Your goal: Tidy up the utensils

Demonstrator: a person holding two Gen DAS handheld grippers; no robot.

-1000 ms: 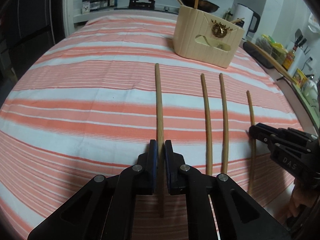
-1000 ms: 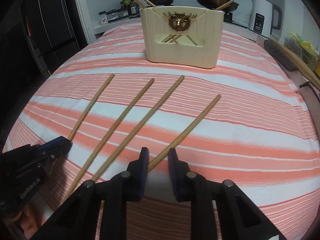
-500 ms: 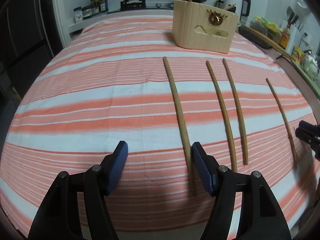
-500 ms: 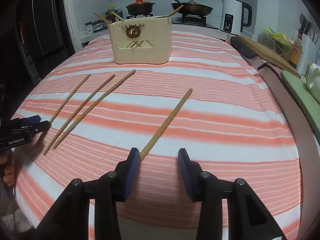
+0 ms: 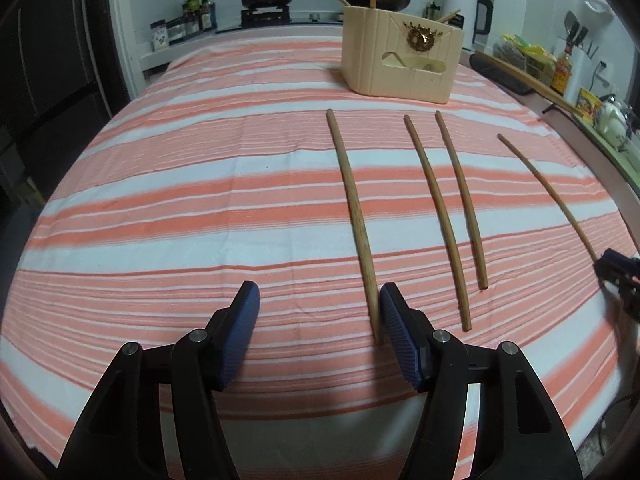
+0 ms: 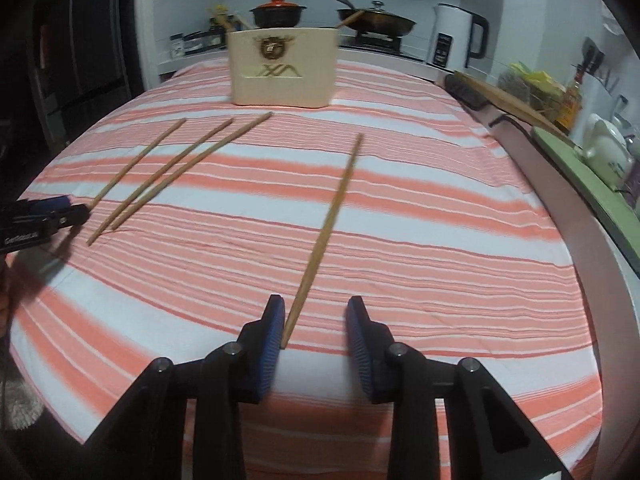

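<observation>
L gripper (image 5: 320, 312): jaws wide apart, nothing clamped. Have just eased in a little. Leftmost chopstick (image 5: 352, 216) lies flat on striped cloth (image 5: 160, 200), its near end just inside the R-hand blue pad (image 5: 400, 344), close against it or touching – can't tell which. Other pad well clear.

R gripper (image 6: 316, 324): jaws partly open, narrower than L, have just been closing. Rightmost chopstick (image 6: 328, 232) lies on cloth w/ its near end between the pads, right beside the L-hand pad (image 6: 272, 340); contact not certain. Gap on the other side, so not gripped.

Middle pair of chopsticks (image 5: 448, 208) lie side by side btwn the two outer ones, apart from both grippers. All four sticks point roughly toward the cream utensil holder (image 5: 400, 64), which stands upright at far end of cloth; several chopsticks already stick out of its top.

From R wrist view, L gripper tip shows at left edge, near end of leftmost stick. From L wrist view, R gripper tip at right edge by end of rightmost stick.
</observation>
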